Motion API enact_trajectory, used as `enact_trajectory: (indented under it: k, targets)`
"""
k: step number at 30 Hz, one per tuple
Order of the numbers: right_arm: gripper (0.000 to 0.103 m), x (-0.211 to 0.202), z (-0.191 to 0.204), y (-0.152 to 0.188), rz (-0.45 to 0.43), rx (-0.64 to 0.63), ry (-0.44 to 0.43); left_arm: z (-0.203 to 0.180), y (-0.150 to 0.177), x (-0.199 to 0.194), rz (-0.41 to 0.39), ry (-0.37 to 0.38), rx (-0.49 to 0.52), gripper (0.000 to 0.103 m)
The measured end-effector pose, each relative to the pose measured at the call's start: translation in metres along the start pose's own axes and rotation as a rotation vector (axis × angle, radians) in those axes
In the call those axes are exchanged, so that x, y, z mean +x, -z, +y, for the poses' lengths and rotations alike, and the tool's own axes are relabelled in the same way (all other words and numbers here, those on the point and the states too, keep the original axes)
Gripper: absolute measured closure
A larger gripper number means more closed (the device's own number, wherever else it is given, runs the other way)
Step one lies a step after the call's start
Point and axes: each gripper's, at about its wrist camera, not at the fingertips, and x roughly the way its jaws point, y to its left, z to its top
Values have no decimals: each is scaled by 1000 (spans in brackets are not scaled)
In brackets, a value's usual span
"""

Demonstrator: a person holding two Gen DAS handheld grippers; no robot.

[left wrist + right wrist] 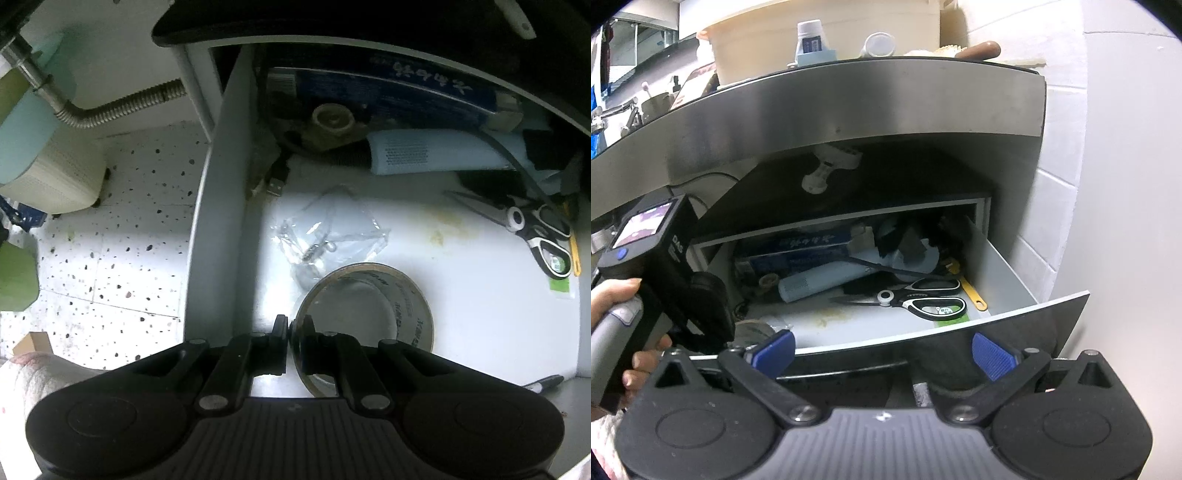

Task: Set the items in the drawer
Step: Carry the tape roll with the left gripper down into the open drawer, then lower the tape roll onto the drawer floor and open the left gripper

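The left hand-held gripper is clenching the tape roll's wall, lowering it onto the drawer floor (release pending); the right hand-held gripper is hanging released

Tan tape roll sits right at the black left claw. Scissors off to its right are black and white, drawer white, floor on its left white with dark speckles.

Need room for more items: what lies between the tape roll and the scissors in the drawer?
Left wrist view: bare, slightly stained drawer floor between the tape roll and the scissors.
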Motion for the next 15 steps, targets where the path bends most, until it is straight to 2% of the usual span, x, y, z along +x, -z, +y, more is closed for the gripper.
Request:
enact_trajectory:
  k: [4, 9, 13, 15]
  targets:
    - [0, 0, 0, 0, 4, 1, -3, -4, -3, 2, 20, 5, 18, 97]
    - [0, 0, 0, 0, 5, -1, -5, 0, -7, 11, 118, 103, -19, 97]
    - [0, 1, -1, 1, 9, 2, -7, -6, -7, 11, 103, 51, 8, 97]
    - [0, 1, -1, 1, 11, 6, -7, -6, -8, 14, 121, 66, -2, 97]
